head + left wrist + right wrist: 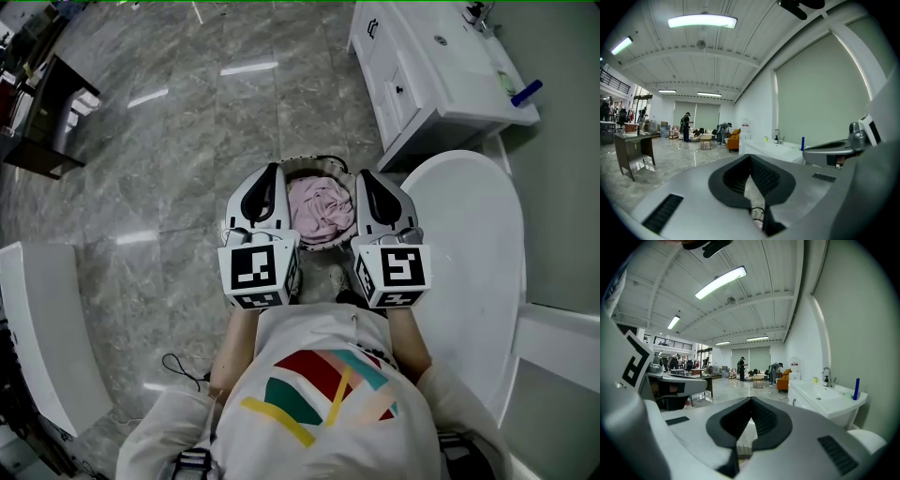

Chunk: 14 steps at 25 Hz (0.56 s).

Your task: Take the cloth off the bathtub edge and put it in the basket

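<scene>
The pink cloth [319, 208] lies bunched inside the round basket [310, 161] on the grey floor, just left of the white bathtub [478, 244]. My left gripper [273, 171] and right gripper [362, 176] hang side by side above the basket, one over each side of it, pointing away from me. Both are shut with nothing between the jaws. In the left gripper view the left gripper [750, 157] shows its pads meeting at the tip. The right gripper [751, 400] looks the same in its own view. Part of the basket is hidden under the grippers.
A white vanity with a sink [431, 66] stands beyond the tub, with a blue item [526, 92] on it. A dark table [47, 122] is at the far left, a white panel [42, 328] at the near left, and a black cable [183, 370] on the floor.
</scene>
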Available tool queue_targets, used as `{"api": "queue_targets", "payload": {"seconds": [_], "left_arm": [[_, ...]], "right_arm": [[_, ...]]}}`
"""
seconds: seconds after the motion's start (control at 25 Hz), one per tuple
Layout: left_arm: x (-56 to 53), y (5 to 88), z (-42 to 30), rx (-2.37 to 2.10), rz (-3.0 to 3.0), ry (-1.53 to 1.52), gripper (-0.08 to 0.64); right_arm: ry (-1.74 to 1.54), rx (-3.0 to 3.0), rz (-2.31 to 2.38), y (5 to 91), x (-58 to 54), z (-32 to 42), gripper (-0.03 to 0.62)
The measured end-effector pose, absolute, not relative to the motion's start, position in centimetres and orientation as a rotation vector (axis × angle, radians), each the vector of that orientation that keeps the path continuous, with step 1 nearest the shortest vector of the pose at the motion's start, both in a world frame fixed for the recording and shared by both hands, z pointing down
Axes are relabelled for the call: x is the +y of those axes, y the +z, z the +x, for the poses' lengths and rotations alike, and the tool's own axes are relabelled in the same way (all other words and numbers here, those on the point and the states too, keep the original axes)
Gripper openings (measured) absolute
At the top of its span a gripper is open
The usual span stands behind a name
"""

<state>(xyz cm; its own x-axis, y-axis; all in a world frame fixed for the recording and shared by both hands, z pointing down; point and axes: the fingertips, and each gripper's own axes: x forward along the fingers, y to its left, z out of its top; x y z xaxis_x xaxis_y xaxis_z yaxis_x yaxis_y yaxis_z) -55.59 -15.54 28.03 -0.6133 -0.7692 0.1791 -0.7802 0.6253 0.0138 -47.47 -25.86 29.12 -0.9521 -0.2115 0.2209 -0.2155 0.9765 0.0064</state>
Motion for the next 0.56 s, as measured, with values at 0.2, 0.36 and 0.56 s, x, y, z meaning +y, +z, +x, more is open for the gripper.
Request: {"api": "queue_targets", "payload": {"seconds": [0.2, 0.36, 0.56], "left_arm": [[-15.7, 28.0, -55.7, -2.681, 1.281, 0.106, 0.018], [-15.7, 27.9, -56.0, -2.684, 1.260, 0.091, 0.018], [-16.1, 27.8, -56.0, -2.681, 1.261, 0.087, 0.018]], "right_arm": [[0.033, -2.899, 0.301, 29.3, -25.7, -47.5, 0.012], [0.026, -2.901, 0.303, 29.0, -26.0, -47.5, 0.013], [0.028, -2.895, 0.322, 29.0, -26.8, -47.4, 0.012]]}}
